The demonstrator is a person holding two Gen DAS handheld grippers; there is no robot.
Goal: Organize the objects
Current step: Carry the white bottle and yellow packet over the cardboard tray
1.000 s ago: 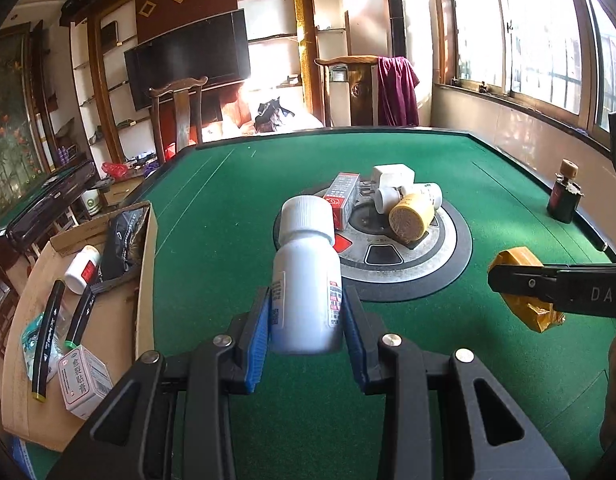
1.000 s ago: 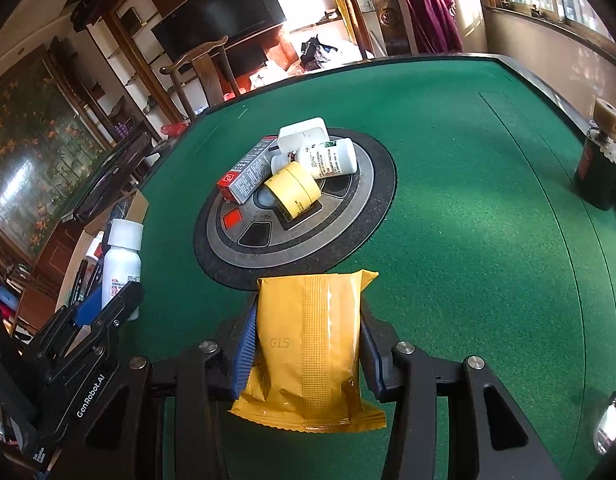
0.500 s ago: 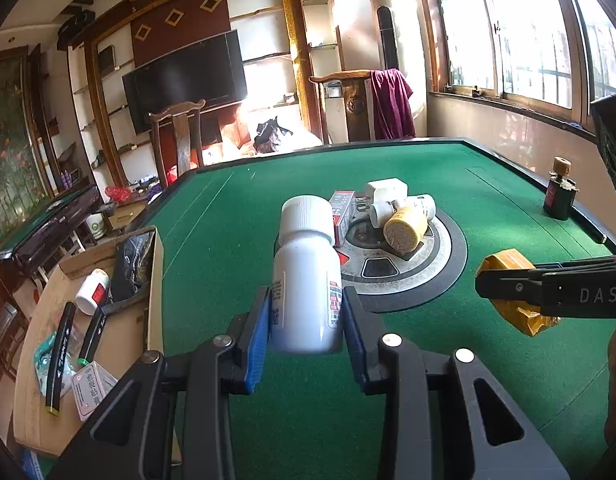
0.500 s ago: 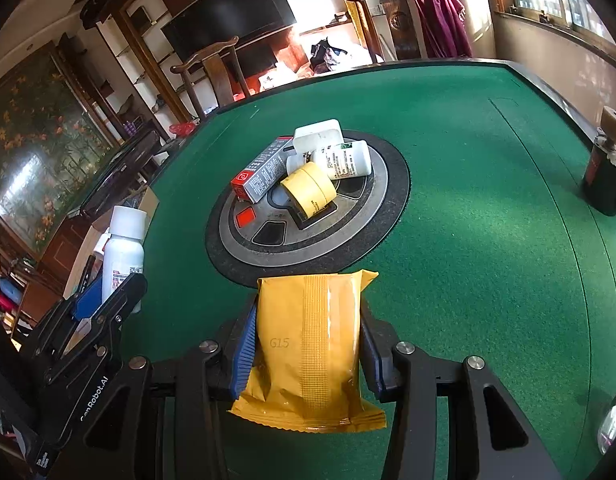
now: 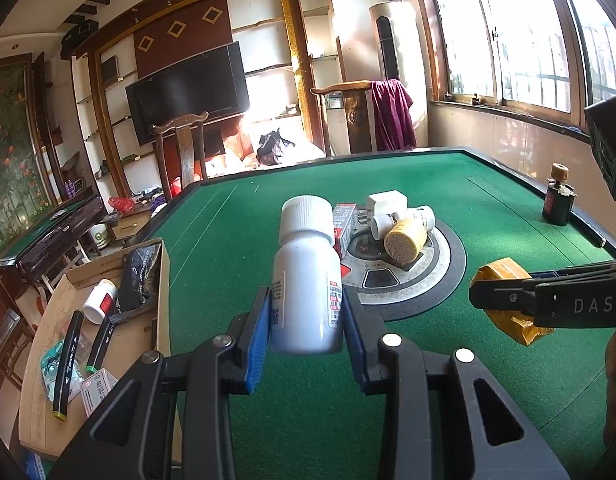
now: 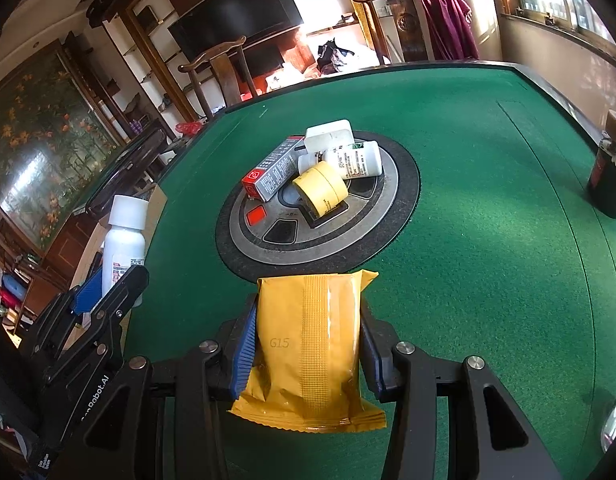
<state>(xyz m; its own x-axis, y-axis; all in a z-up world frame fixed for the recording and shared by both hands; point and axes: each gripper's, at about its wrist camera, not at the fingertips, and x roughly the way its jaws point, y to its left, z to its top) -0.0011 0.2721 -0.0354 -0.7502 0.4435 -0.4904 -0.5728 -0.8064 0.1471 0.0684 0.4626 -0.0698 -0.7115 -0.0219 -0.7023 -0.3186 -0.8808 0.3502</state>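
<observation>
My left gripper (image 5: 306, 312) is shut on a white pill bottle (image 5: 306, 280), held upright above the green table (image 5: 228, 248); the same bottle (image 6: 124, 240) shows at the left of the right wrist view. My right gripper (image 6: 308, 320) is shut on a yellow snack packet (image 6: 311, 344), which appears at the right in the left wrist view as the packet (image 5: 503, 276). On the round centre panel (image 6: 319, 240) lie a red and grey box (image 6: 270, 174), a yellow jar (image 6: 321, 188), a white bottle (image 6: 353, 158) and a white box (image 6: 327, 134).
A cardboard box (image 5: 136, 332) off the table's left edge holds a small white bottle (image 5: 100, 300), black markers (image 5: 68, 364), a black pouch and a packet. A dark bottle (image 5: 557, 200) stands by the right rim. Wooden chairs stand beyond the far edge.
The left wrist view has tilted upward, showing more of the room and less of the table. Both grippers keep their hold and have hardly moved.
</observation>
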